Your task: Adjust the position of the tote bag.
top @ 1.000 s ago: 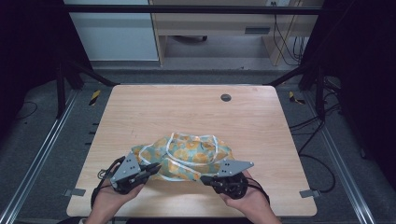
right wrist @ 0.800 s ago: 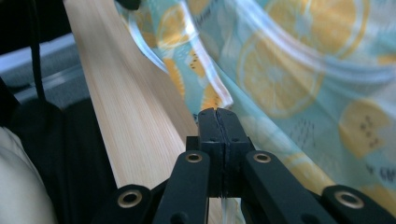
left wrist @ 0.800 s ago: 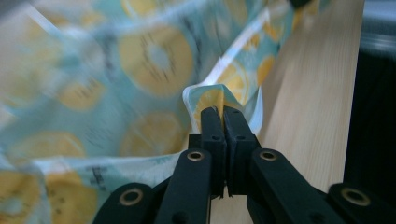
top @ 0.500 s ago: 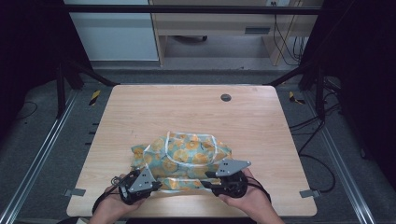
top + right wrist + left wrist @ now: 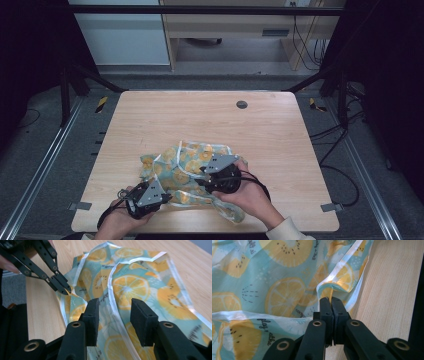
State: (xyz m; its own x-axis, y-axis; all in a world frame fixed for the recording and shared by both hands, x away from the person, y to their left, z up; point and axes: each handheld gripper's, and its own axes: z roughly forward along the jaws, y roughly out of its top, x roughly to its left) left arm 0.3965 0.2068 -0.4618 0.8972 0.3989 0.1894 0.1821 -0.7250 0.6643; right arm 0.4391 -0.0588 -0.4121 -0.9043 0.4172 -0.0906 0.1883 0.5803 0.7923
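Fruit-print cloth: one edge let go, one corner pinned

Fruit-print cloth [image 5: 187, 167] lies rumpled on the table [image 5: 280, 130]. The left gripper [image 5: 331, 300] is clamped on its white-trimmed corner. The right gripper [image 5: 113, 315] has just opened; fabric lies beneath its parted jaws, unpressed. A fresh grasp for folding seems due.

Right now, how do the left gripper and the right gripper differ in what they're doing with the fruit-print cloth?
The left gripper is shut, pinching a fold at the fruit-print cloth's edge; the right gripper is open, its jaws having just opened, apart above the cloth with nothing clamped. The left sits at the cloth's near-left edge, the right over its middle. Both are black and hand-held.
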